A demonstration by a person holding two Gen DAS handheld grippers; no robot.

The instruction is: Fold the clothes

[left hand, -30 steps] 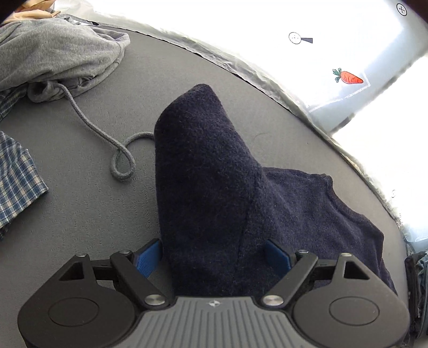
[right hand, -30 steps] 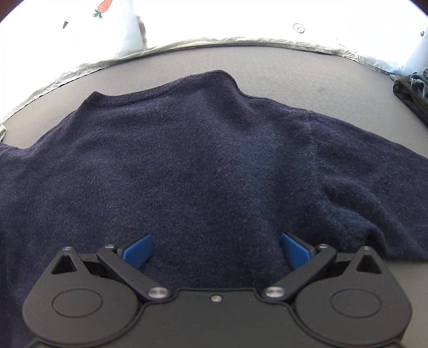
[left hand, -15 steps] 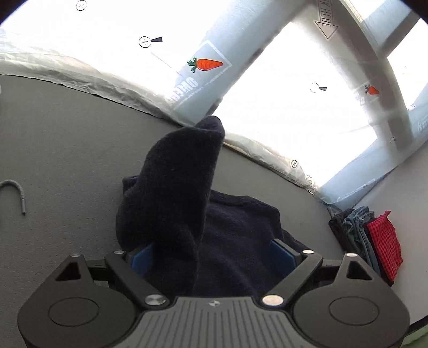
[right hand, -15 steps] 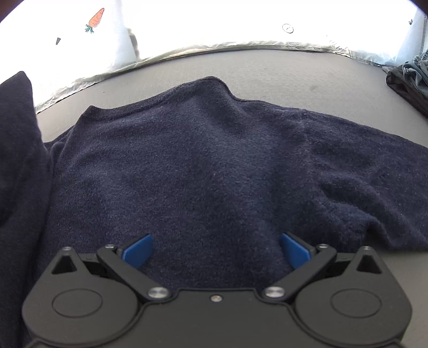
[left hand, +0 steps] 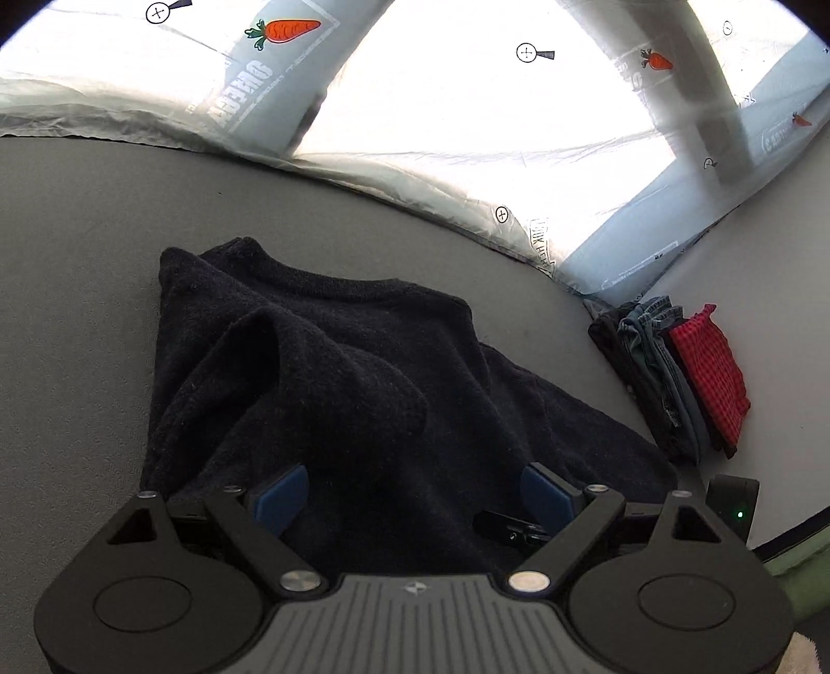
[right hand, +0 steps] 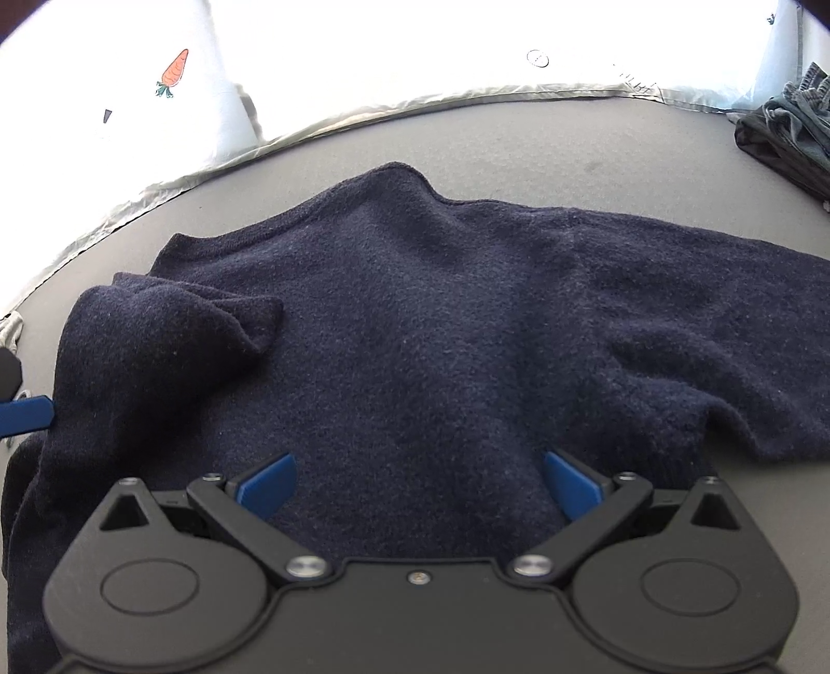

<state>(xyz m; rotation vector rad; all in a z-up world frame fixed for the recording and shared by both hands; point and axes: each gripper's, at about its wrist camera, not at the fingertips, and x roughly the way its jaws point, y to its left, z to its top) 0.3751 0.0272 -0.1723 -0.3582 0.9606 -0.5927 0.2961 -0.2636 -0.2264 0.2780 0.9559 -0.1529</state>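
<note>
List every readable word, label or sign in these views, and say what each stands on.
Mirrored grey lettering on the translucent tent wall: seems to begin "QUECH"; the rest is blurred.
Small print strip at the grey wall hem: too small to read.
Orange carrot logo and circled-cross marks: pictures, not text.
Navy knitted sweater: no label visible.
</note>
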